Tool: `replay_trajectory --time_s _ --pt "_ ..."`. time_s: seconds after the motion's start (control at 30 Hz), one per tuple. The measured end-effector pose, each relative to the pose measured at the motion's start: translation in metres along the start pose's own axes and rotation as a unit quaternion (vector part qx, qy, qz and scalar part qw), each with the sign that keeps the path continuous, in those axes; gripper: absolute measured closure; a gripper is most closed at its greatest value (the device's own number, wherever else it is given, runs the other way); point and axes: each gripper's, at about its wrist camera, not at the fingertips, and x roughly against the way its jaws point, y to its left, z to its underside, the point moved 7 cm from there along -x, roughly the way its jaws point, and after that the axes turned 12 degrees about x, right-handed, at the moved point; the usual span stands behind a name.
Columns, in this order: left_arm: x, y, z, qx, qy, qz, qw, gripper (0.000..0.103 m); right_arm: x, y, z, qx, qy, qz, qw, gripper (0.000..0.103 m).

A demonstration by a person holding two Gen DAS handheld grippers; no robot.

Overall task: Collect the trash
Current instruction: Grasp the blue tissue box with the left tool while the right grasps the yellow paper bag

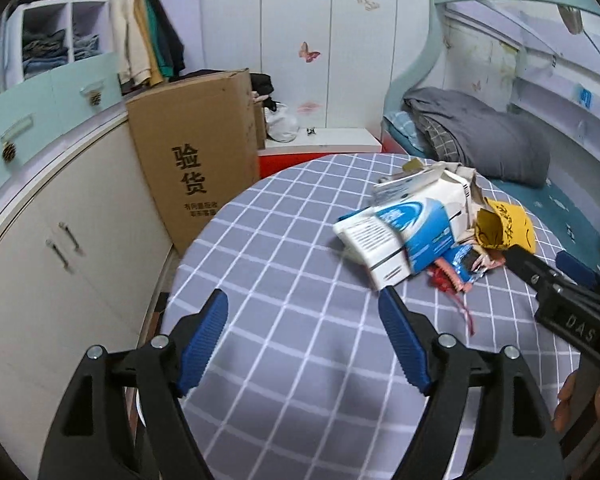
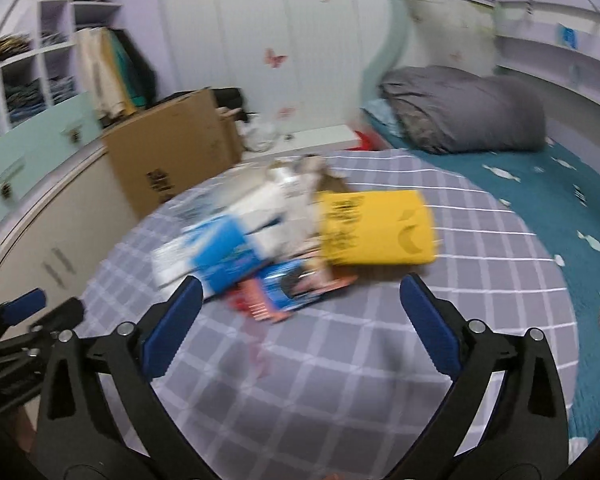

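A heap of trash lies on the round table's grey checked cloth (image 1: 284, 248): a blue-and-white box (image 1: 396, 236), a yellow packet (image 1: 504, 228), white cartons (image 1: 428, 184) and a blue wrapper with red scraps (image 1: 456, 272). My left gripper (image 1: 304, 304) is open over bare cloth, to the lower left of the heap, nothing between its fingers. In the blurred right wrist view the yellow packet (image 2: 374, 230), the blue box (image 2: 224, 256) and the blue wrapper (image 2: 292, 290) lie just beyond my right gripper (image 2: 300, 292), which stands wide open and empty.
A tall cardboard box (image 1: 196, 160) stands on the floor left of the table, against white cupboards (image 1: 60, 248). Behind the table is a bed with a grey duvet (image 1: 484, 136) and a teal sheet (image 2: 548, 208). The other gripper (image 1: 560, 292) shows at the right edge.
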Motion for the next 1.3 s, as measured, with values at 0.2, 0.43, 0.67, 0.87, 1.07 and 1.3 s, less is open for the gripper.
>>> replay_trajectory --time_s 0.2,0.43,0.67,0.87,1.07,1.3 --pt "-0.023 -0.021 -0.015 -0.012 0.001 -0.002 0.9999 0.026 -0.029 -0.03 -0.007 0.001 0.023 0.009 1.0 0.006" --pt "-0.053 -0.036 -0.037 -0.028 -0.001 0.002 0.9996 0.026 -0.059 -0.045 -0.019 0.021 0.045 0.033 0.998 0.006" --pt "-0.081 -0.07 -0.055 -0.105 -0.018 0.012 0.9943 0.026 -0.083 -0.06 -0.01 -0.012 0.081 0.004 0.997 0.006" --pt "-0.105 -0.093 -0.056 -0.156 -0.006 0.026 0.9874 0.047 -0.083 -0.066 -0.008 -0.036 0.077 -0.029 0.996 0.006" --pt "-0.105 -0.097 -0.053 -0.162 0.002 0.035 0.9861 0.082 -0.074 -0.065 -0.012 -0.031 0.056 -0.026 0.998 0.015" --pt "-0.064 -0.097 -0.049 -0.147 -0.021 0.065 0.9868 0.098 -0.053 -0.062 -0.017 -0.027 0.023 -0.007 0.999 0.015"
